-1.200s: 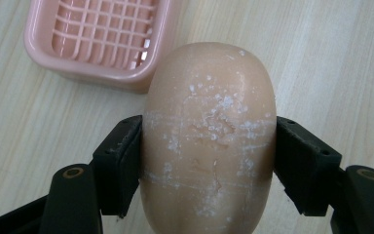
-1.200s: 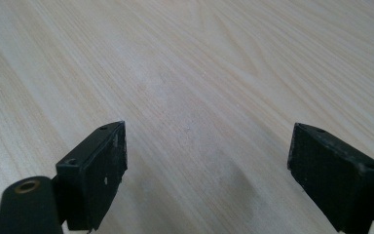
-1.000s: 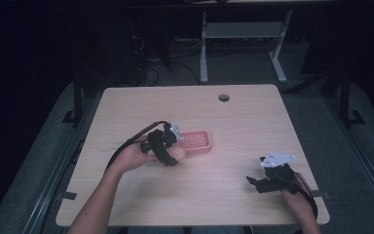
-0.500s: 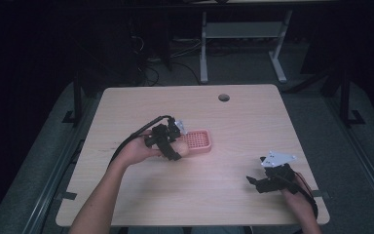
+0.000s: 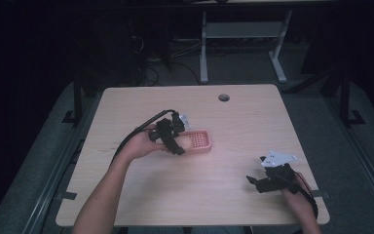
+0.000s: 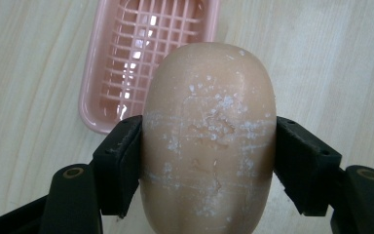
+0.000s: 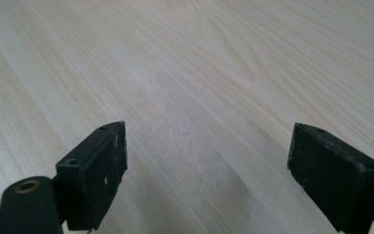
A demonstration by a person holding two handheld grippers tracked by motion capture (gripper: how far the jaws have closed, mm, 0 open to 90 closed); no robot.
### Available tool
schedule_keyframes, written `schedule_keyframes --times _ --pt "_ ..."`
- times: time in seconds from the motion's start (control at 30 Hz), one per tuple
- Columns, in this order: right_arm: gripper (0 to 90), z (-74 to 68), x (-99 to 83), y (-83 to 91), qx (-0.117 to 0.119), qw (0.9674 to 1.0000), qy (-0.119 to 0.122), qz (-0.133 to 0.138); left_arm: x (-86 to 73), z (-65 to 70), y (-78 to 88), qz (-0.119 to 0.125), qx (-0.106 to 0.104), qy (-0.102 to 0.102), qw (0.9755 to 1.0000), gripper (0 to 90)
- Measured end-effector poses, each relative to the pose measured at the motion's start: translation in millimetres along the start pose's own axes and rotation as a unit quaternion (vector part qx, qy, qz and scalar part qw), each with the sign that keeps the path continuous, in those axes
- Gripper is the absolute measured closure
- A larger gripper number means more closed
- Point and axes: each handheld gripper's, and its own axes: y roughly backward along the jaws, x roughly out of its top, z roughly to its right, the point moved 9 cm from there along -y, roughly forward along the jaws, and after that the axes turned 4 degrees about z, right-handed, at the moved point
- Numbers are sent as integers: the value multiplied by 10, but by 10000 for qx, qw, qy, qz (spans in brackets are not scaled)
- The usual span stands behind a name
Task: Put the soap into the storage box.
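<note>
The left gripper point(image 6: 208, 161) is clamped on a tan soap bar point(image 6: 209, 131), its 2 jaws pressing the bar's sides, just at the near end of the pink soap dish point(image 6: 121, 63). Well apart from the dish, the right gripper point(image 7: 207, 175) hangs over bare tabletop point(image 7: 214, 63), jaws wide apart.

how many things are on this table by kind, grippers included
soap bar: 1, clamped in the left gripper
pink soap dish: 1, lying on the table
grippers: 2, counting the left one and the right gripper, whose jaws stand apart over bare wood
total: 4
</note>
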Motion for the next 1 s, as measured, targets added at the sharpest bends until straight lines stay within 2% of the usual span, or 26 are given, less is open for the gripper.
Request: schedule_keyframes --times 1.0 --pt "138 14 -10 7 -3 10000 -43 -2 277 -182 -41 27 3 -16 10000 314"
